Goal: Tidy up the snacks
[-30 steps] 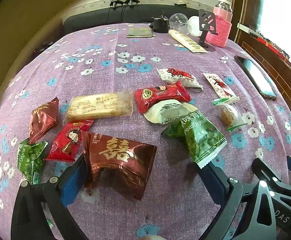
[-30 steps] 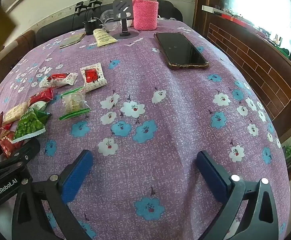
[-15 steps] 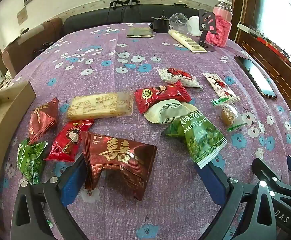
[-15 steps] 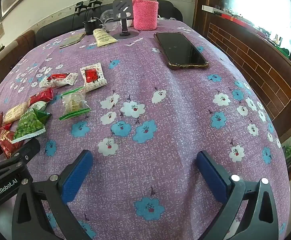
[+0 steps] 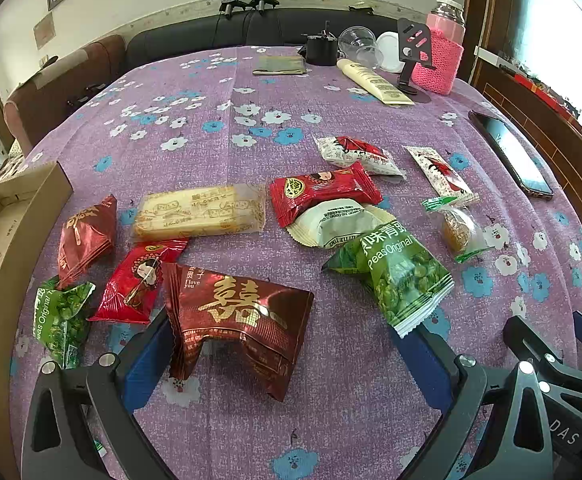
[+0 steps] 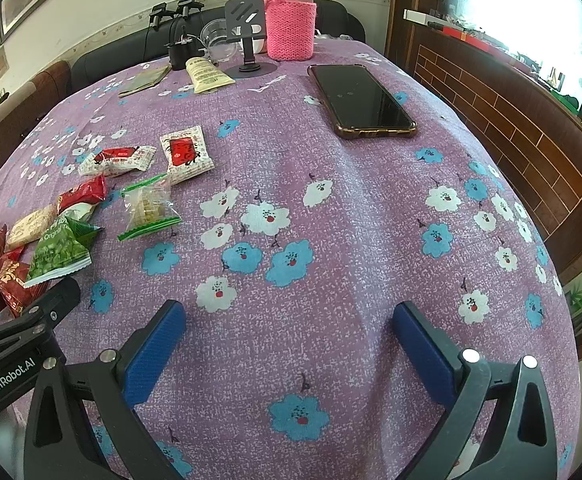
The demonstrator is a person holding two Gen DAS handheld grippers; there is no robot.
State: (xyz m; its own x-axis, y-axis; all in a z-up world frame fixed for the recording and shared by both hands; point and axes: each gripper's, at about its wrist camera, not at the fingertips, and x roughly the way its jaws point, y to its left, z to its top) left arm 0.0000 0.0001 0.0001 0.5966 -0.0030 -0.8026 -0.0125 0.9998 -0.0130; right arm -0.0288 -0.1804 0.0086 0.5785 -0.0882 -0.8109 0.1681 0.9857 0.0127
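Note:
Several snack packs lie on the purple flowered tablecloth [image 5: 219, 148]. A dark red foil bag [image 5: 239, 320] lies just ahead of my open, empty left gripper [image 5: 287, 356], near its left finger. A green pea bag [image 5: 399, 276] lies by the right finger, a second green pea bag [image 5: 61, 320] at the far left. A yellow biscuit pack [image 5: 199, 212], red packs [image 5: 323, 192] and a clear candy pack [image 5: 457, 228] lie beyond. A cardboard box [image 5: 7, 232] stands at the left edge. My right gripper [image 6: 289, 340] is open and empty over bare cloth, right of the snacks [image 6: 63, 248].
A phone [image 6: 363, 100] lies at the right side of the table. At the back stand a pink knit-covered bottle [image 6: 291, 28], a phone stand [image 6: 247, 36], a cream tube [image 6: 207, 74], a clear cup [image 5: 357, 42] and a black pot [image 5: 321, 50]. A sofa is behind.
The cardboard box at the left has come down from in front of the camera to the table's left edge. Both grippers and the snacks have stayed in place.

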